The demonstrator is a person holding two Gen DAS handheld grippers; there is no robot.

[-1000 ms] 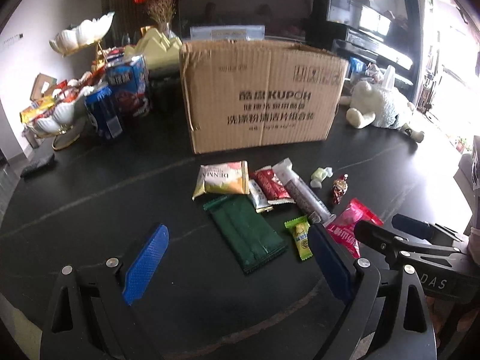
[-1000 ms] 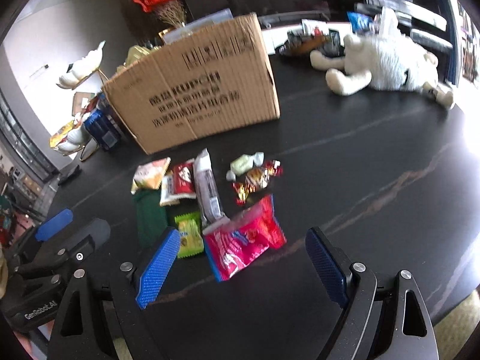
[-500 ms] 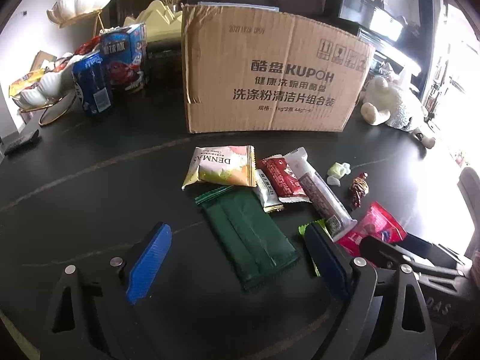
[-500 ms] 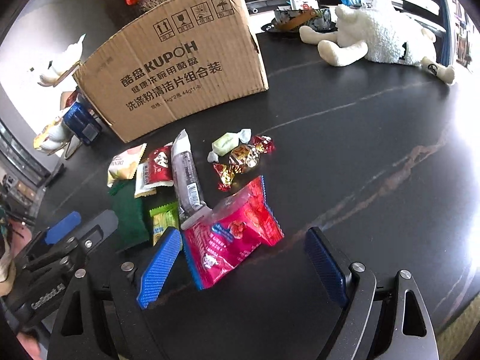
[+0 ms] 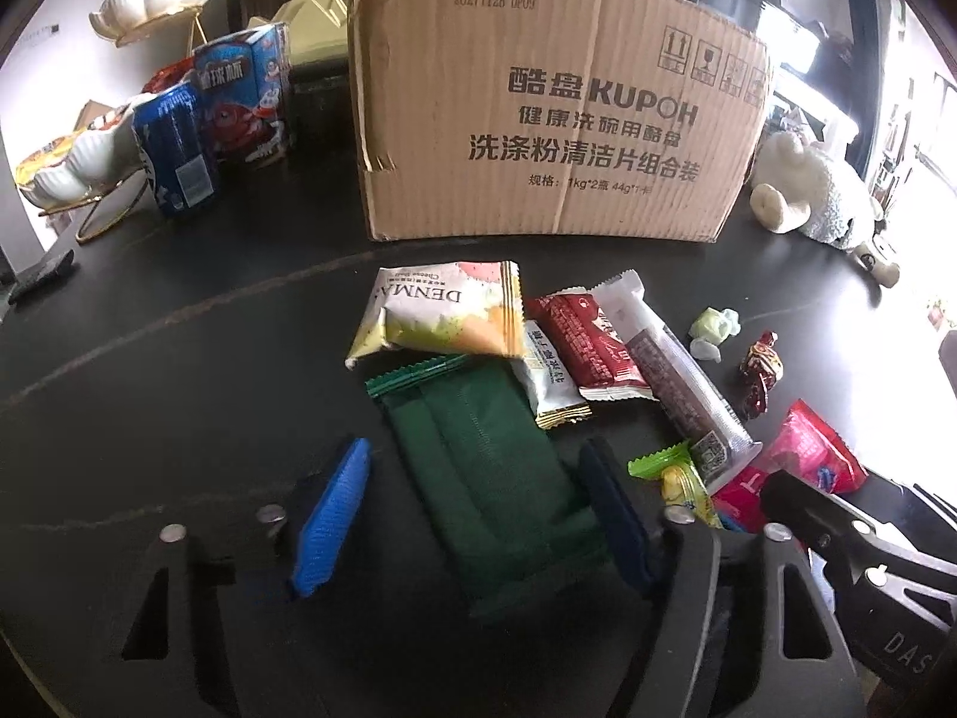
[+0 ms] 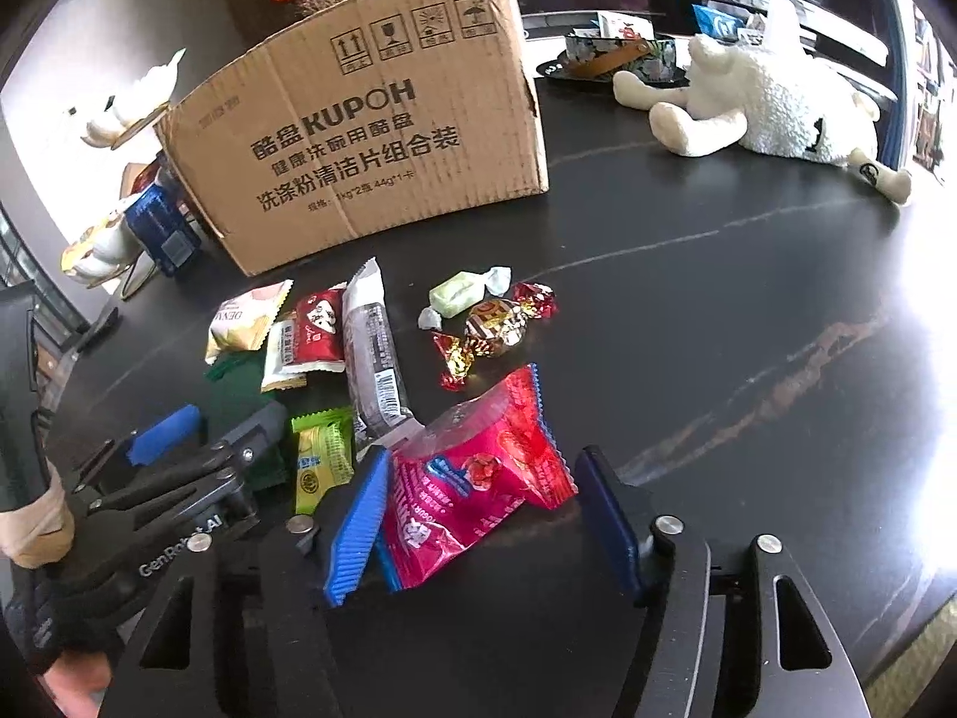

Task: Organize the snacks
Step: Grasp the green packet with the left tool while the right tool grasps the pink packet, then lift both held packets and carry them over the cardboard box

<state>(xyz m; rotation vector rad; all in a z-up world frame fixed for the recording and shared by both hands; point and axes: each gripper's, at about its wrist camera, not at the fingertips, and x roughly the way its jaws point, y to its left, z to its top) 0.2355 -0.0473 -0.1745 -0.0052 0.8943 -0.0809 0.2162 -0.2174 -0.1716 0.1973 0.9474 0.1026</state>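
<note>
Several snacks lie on a black table in front of a cardboard box point(image 5: 550, 113) point(image 6: 371, 143). My left gripper point(image 5: 478, 514) is open, its fingers on either side of a dark green packet point(image 5: 490, 461). My right gripper point(image 6: 484, 520) is open around a pink-red bag point(image 6: 478, 472), which also shows in the left wrist view point(image 5: 801, 449). Other snacks: a DENMA pack point(image 5: 442, 317), a red bar point(image 5: 586, 347), a long grey-brown bar point(image 6: 374, 353), a small green-yellow packet point(image 6: 320, 455), a pale green candy point(image 6: 457, 296) and a red-gold candy point(image 6: 496, 323).
A blue can point(image 5: 173, 149), a blue snack carton point(image 5: 245, 102) and white shell-shaped dishes point(image 5: 66, 173) stand at the back left. A white plush toy point(image 6: 771, 107) lies at the back right. The table's near edge point(image 6: 933, 628) is at the lower right.
Both grippers have moved forward and down towards the snacks. The left now straddles the green packet and the right straddles the pink-red bag. The snacks have not moved.
</note>
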